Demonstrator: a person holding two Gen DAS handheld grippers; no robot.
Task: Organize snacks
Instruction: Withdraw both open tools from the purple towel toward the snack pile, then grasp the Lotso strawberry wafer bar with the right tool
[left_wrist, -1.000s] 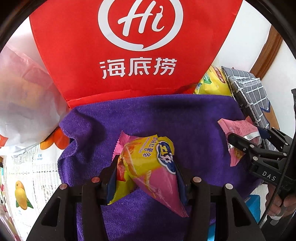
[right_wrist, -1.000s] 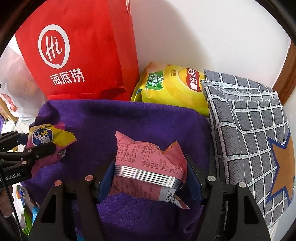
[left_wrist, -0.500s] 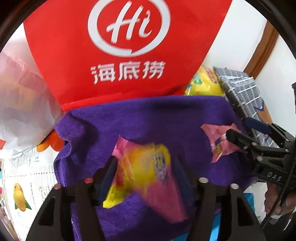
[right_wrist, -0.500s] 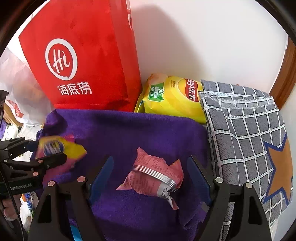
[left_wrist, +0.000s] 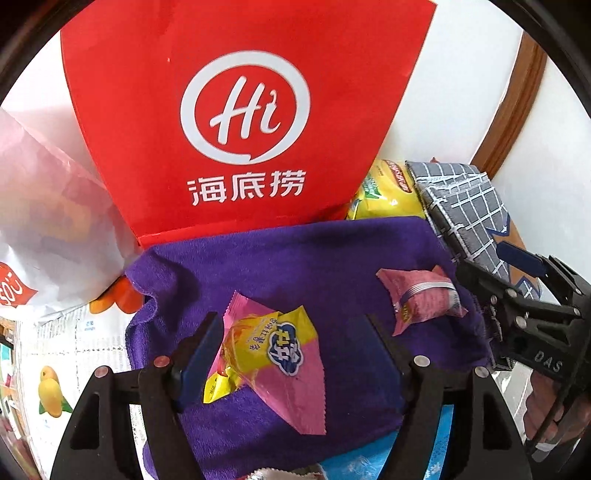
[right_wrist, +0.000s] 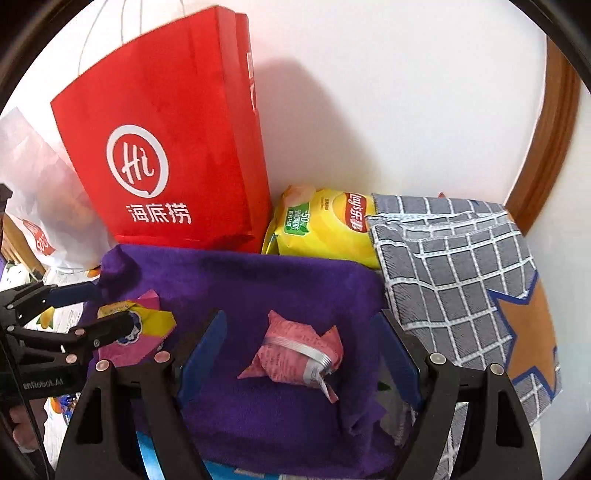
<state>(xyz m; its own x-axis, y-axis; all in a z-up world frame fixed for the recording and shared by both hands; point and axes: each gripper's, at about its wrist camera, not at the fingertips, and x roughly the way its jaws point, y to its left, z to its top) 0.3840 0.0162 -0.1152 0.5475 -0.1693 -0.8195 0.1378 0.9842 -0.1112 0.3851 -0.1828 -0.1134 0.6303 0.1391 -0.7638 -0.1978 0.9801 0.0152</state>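
A yellow and pink snack packet (left_wrist: 273, 354) lies on the purple towel (left_wrist: 295, 258), between the spread fingers of my left gripper (left_wrist: 291, 332), which is open and not holding it. It also shows in the right wrist view (right_wrist: 144, 325). A pink wrapped snack (right_wrist: 295, 350) lies on the purple towel (right_wrist: 258, 280) between the spread fingers of my right gripper (right_wrist: 303, 339), which is open. The pink snack also shows in the left wrist view (left_wrist: 421, 299), beside the right gripper (left_wrist: 517, 295).
A red paper bag (right_wrist: 166, 147) stands against the wall behind the towel. A yellow chips bag (right_wrist: 328, 225) lies beside it. A grey checked cloth (right_wrist: 461, 277) lies to the right. A white plastic bag (left_wrist: 48, 214) sits at the left.
Both grippers have opened and let go of their snacks, which now lie on the purple towel. Both grippers have drawn back a little.
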